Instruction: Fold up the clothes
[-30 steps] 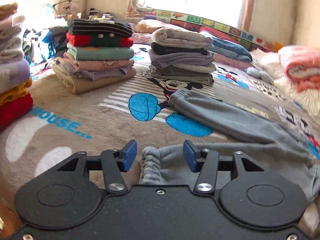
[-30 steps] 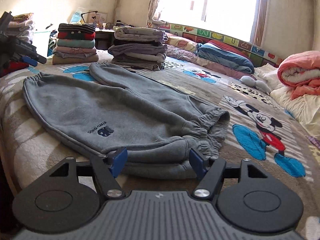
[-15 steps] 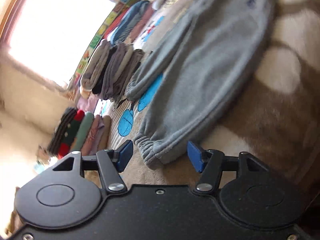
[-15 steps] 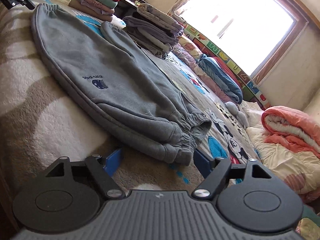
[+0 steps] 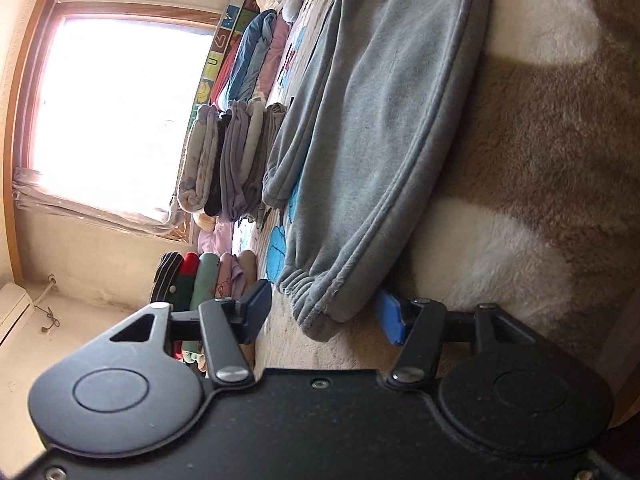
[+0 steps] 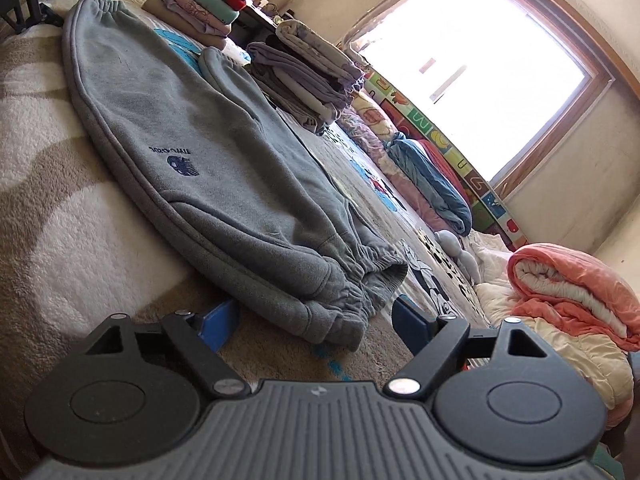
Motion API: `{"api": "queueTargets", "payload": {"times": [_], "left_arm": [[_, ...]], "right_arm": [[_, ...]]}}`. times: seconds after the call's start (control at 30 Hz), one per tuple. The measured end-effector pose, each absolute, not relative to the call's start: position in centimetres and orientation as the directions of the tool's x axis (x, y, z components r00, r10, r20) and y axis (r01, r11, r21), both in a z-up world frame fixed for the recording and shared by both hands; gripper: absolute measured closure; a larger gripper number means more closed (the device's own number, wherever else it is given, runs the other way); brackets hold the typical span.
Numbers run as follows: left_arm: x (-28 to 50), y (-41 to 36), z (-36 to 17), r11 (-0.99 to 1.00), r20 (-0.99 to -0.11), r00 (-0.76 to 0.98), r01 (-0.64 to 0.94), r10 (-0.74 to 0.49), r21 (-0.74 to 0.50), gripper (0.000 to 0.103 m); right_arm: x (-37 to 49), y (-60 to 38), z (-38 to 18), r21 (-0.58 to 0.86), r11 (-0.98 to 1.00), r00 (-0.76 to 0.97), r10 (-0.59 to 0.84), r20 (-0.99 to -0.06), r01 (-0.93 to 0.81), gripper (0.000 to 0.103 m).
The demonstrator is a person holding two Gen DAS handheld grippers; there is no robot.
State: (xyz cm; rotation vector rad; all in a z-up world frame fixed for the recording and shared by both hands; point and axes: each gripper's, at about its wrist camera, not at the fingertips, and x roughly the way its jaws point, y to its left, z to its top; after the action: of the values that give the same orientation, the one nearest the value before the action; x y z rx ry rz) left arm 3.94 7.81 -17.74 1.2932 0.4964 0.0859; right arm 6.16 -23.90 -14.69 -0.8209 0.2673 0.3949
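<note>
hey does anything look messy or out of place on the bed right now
Nothing stands out. The grey sweatpants lie flat on the blanket, both folded stacks look tidy, and both open grippers sit at the pants' ends.

Sweatpants (image 6: pixel 208 152): grey, small navy logo print. Blanket (image 5: pixel 540 160): tan with white patches, blue cartoon motifs. Rolled quilt (image 6: pixel 576 284): coral-pink over cream.

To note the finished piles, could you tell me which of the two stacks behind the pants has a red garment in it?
The far stack, beyond the grey stack; it alone has red.
</note>
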Motion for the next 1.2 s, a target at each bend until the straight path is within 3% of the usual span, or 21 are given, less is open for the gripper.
{"api": "queueTargets", "payload": {"times": [0.1,0.37,0.53,0.73,0.8,0.97,1.2], "left_arm": [[4.2,8.0,-17.8,0.291,-0.290,0.894,0.193,0.341,0.937,0.064],[4.6,8.4,-17.7,0.348,-0.305,0.890,0.183,0.338,0.920,0.064],[4.8,8.3,-17.9,0.371,-0.306,0.889,0.172,0.340,0.912,0.066],[4.9,8.1,-17.6,0.409,-0.304,0.892,0.154,0.334,0.900,0.069],[4.8,8.1,-17.4,0.421,-0.300,0.896,0.146,0.328,0.895,0.074],[5.1,8.4,-15.4,0.526,-0.263,0.913,0.063,0.313,0.848,0.082],[8.4,8.8,-10.3,0.694,-0.220,0.926,-0.060,0.307,0.718,0.085]], "right_arm": [[6.3,-24.0,-14.7,-0.669,0.594,0.894,0.256,-0.368,-0.446,0.021],[6.4,-24.1,-14.9,-0.729,0.478,0.869,0.328,-0.370,-0.490,0.029],[7.3,-25.2,-14.7,-0.767,0.468,0.898,0.238,-0.370,-0.440,0.032],[6.9,-23.7,-15.4,-0.779,0.407,0.876,0.293,-0.383,-0.477,0.058],[7.0,-23.6,-15.3,-0.759,0.424,0.868,0.295,-0.400,-0.494,0.075],[6.9,-24.5,-12.8,-0.665,0.557,0.868,0.317,-0.384,-0.497,0.081],[9.4,-26.3,-9.9,-0.480,0.734,0.874,0.353,-0.335,-0.480,0.085]]}}
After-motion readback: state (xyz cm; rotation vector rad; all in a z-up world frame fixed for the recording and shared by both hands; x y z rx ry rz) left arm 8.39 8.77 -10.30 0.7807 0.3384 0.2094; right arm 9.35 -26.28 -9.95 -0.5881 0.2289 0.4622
